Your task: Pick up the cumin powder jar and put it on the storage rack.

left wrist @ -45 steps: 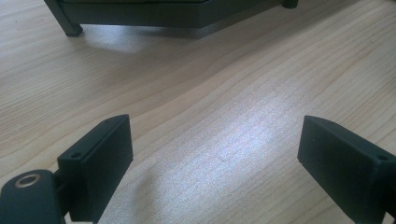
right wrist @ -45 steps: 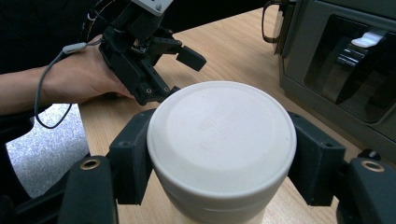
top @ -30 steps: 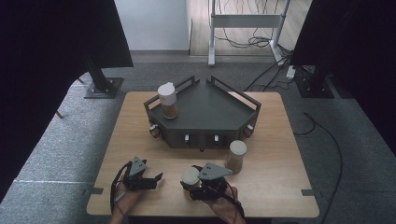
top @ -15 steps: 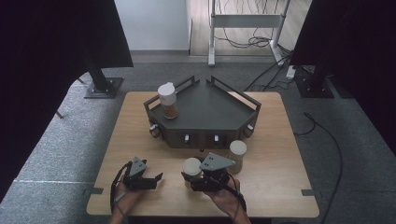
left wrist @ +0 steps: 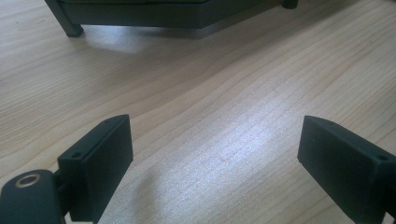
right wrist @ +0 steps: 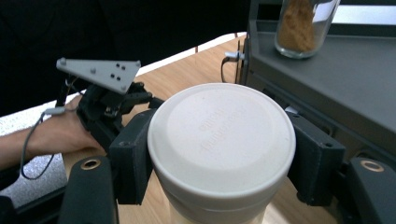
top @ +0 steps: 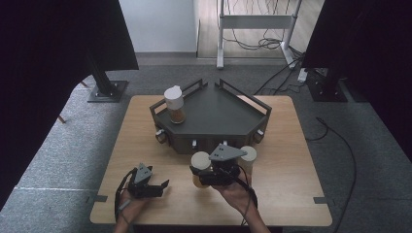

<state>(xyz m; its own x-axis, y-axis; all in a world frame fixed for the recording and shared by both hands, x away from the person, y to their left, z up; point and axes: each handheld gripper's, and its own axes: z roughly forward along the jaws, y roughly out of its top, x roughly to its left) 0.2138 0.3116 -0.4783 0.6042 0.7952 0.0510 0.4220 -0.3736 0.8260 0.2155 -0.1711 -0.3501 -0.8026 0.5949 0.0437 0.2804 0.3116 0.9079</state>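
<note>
From above, we see our right gripper clamped on a white-lidded glass jar just near of the dark angular metal tray. Our left gripper rests on the light wooden table, near left. In its own view the jaws gape, empty. In the right gripper view, pads squeeze the jar.

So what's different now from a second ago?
The right gripper, shut on a white-lidded jar, has carried it toward the dark tray, which it now nearly reaches. The left gripper stayed open in place. The jar on the tray and the other jar on the table stayed put.
</note>
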